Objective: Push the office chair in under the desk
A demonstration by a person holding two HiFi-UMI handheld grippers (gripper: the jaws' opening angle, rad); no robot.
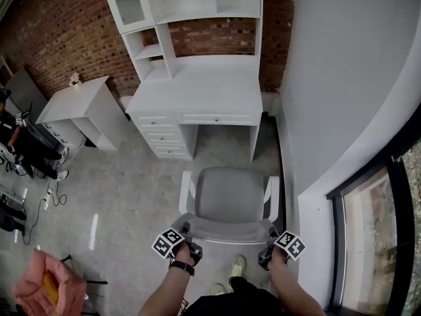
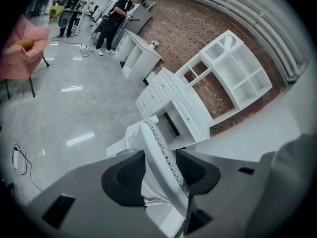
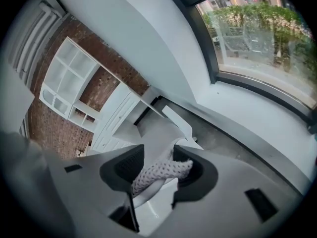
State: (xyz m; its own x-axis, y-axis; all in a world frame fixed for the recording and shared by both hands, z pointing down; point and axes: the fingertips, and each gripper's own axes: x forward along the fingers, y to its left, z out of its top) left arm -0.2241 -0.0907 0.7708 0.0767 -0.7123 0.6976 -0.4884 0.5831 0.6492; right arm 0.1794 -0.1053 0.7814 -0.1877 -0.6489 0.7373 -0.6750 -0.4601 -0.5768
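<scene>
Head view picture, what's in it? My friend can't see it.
A person stands behind a grey office chair, with the left hand-held gripper and right hand-held gripper clamped on the top of its back. Ahead, a white desk stands against a brick wall; the chair is not under it yet.

My left gripper point(image 1: 186, 231) and right gripper point(image 1: 271, 234) point forward and down, level with each other and well apart, each with its jaws set wide and pressed on the top rim of the chair back point(image 1: 227, 230); my left forearm point(image 1: 166, 293) and right forearm point(image 1: 290, 288) stretch out behind them
</scene>
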